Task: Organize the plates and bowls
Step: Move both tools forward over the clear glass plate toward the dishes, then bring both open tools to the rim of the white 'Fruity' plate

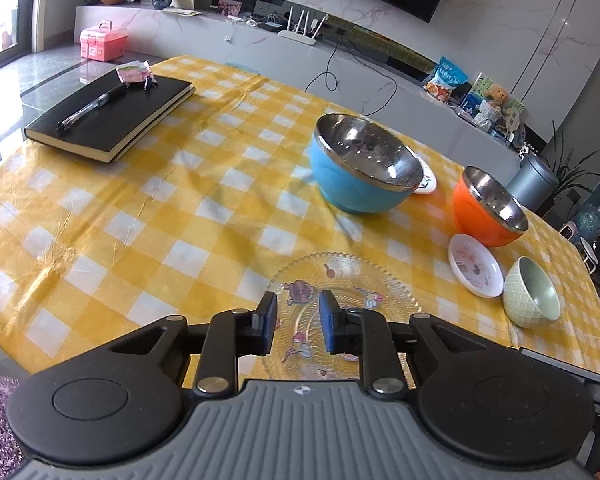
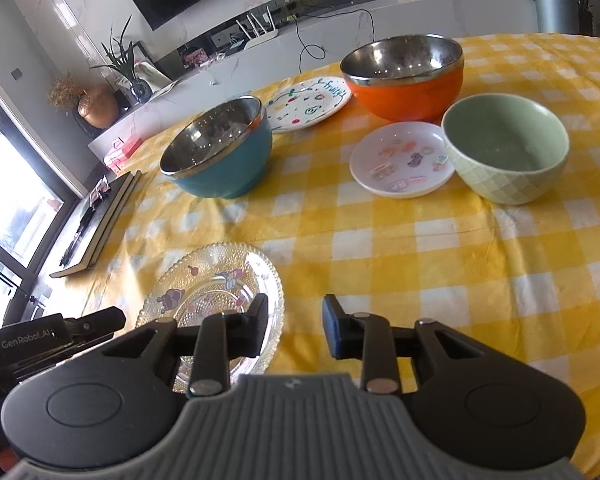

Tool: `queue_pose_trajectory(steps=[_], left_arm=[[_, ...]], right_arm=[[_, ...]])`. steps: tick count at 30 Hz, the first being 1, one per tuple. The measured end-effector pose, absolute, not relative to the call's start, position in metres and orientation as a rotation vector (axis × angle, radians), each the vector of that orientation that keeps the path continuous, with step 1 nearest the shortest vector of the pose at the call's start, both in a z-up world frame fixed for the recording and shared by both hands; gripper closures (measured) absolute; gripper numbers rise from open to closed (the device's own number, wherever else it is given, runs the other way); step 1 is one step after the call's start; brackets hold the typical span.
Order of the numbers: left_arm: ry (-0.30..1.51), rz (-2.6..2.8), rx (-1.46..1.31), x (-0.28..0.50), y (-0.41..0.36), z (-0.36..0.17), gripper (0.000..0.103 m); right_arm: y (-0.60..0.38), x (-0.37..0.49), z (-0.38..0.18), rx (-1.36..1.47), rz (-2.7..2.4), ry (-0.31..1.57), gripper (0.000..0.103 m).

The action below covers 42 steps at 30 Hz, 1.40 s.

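Nearest in the left wrist view, left gripper (image 1: 298, 320) over the clear glass plate (image 1: 352, 280), jaws parted a little with nothing pinched between the blue pads, plate pattern visible through the gap. Nearest in the right wrist view, right gripper (image 2: 295, 330) with jaws likewise slightly apart and empty, its left finger overlapping the glass plate's rim at 9 o'clock, its right finger over bare yellow-and-white checked tablecloth (image 2: 440, 280). Seen only from the right: the other gripper's black body at 8 o'clock, the full face of the doodled white plate (image 2: 310, 104) at 12 o'clock behind the blue bowl (image 2: 220, 156), and the pale green bowl's (image 2: 506, 152) whole interior. Seen only from the left: the black notebook (image 1: 108, 116) at 10 o'clock, lying flat with a pen (image 1: 92, 108) and a pink wrapper (image 1: 134, 72) on top, plus a purple shaggy rug at 8 o'clock off the table's edge. Mid table: small pink saucer (image 2: 400, 160) touching or just beside the green bowl, orange bowl (image 2: 408, 76) behind both, all upright. Open cloth between glass plate and bowls, and a wide bare stretch at 3 o'clock in the right view. Beyond the far table edge: white low cabinet (image 1: 260, 36) with router, snack bag, gold vase, dark television above, grey bin at the right.
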State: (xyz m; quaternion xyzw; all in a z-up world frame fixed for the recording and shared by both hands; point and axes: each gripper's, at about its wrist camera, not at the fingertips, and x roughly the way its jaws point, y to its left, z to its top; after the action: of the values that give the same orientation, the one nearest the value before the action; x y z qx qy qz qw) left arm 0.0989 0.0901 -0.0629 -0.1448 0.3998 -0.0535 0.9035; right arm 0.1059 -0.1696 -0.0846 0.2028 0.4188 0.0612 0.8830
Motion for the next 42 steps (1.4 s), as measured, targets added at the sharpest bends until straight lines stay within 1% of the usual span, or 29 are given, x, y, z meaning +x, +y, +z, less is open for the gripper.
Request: queue_pose_trajectory(steps=[1,3,9,11,17,20,26,30,37,40,42], left_arm=[[0.820,-0.119,-0.293,0.098,0.086,-0.060,0.076],[0.809,-0.136,-0.271,0.099,0.077,-0.053,0.076],[0.793,-0.229,-0.233,0.106,0.055,-0.033,0.072],[0.792,-0.264,-0.209,0.113,0.049,-0.025,0.068],[0.825,-0.349,-0.156,0.150,0.039,-0.002,0.064],[0.840,-0.372,-0.130,0.174,0.036,0.009,0.062],[0.904,-0.429,-0.069,0.231,0.027,0.023,0.062],[0.919,-0.469,0.037,0.268,0.011,0.028,0.062],[0.977,-0.515,0.115,0.335,-0.004,0.019,0.061],[1.000,-0.521,0.154,0.363,-0.006,0.010,0.057],[1.032,-0.501,0.147,0.382,-0.005,0.003,0.057]], right_arm=[[-0.172,0.103,-0.082,0.421,0.124,0.861,0.069],[-0.178,0.098,-0.076,0.416,0.117,0.838,0.066],[-0.199,0.092,-0.058,0.430,0.143,0.781,0.064],[-0.206,0.095,-0.052,0.434,0.145,0.771,0.064],[-0.223,0.120,-0.035,0.411,0.178,0.781,0.064],[-0.230,0.145,-0.025,0.394,0.205,0.794,0.064],[-0.237,0.208,-0.007,0.364,0.265,0.852,0.064],[-0.236,0.260,-0.002,0.307,0.315,0.916,0.065],[-0.224,0.329,-0.006,0.139,0.353,0.953,0.065],[-0.223,0.356,-0.010,0.114,0.376,0.967,0.064],[-0.223,0.375,-0.015,0.096,0.388,0.985,0.062]])
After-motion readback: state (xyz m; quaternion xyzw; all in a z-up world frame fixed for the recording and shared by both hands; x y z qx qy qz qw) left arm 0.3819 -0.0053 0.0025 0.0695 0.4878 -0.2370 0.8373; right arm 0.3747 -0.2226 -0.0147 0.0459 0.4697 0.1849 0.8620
